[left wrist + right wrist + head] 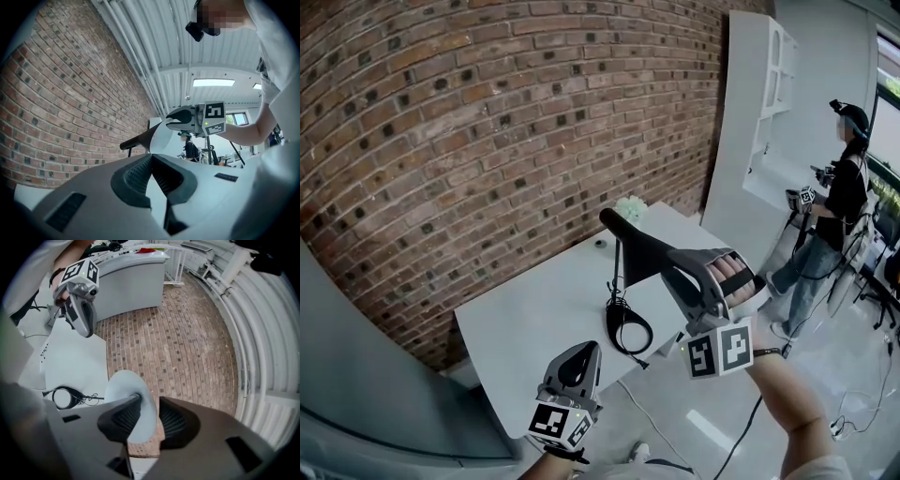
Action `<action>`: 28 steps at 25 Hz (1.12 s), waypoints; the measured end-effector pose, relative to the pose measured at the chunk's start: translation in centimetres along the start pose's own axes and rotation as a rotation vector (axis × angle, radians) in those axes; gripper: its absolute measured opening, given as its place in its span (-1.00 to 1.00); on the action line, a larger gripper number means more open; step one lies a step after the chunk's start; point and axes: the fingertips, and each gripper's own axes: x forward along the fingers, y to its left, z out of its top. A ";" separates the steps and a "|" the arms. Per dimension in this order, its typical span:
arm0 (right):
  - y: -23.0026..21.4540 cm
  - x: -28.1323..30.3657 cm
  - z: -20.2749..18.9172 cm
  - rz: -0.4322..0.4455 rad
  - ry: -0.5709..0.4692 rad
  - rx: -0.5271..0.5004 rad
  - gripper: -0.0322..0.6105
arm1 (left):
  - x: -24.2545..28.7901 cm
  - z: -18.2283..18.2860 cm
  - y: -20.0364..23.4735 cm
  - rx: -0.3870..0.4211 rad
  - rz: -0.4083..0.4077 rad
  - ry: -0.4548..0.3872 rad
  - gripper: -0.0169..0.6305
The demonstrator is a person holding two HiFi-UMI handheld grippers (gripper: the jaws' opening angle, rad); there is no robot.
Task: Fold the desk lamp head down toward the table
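A black desk lamp stands on the white table. Its post is upright and its head slopes out towards my right gripper. In the right gripper view the head's pale round face lies between the jaws of my right gripper. It sits against the left pad, with a thin gap to the right pad, so the jaws are open. My left gripper hovers near the table's front edge, short of the lamp. Its pads meet at the tips on nothing. The lamp's coiled cable lies by the post.
A brick wall backs the table. A small pale-green object sits at the table's far corner. A white cabinet stands to the right, where another person also holds grippers. Cords trail on the floor.
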 end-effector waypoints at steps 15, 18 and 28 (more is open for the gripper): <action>4.3 -1.0 -0.5 0.079 -0.023 0.061 -0.62 | 0.4 -0.7 0.7 -0.002 0.035 0.009 -0.92; 5.5 -1.1 -0.6 0.107 -0.018 0.088 -0.62 | 0.6 -1.1 0.7 -0.003 0.037 0.015 -0.92; 11.7 -1.4 -1.3 0.280 0.016 0.118 -0.62 | 0.7 -1.6 0.8 -0.005 0.045 0.032 -0.92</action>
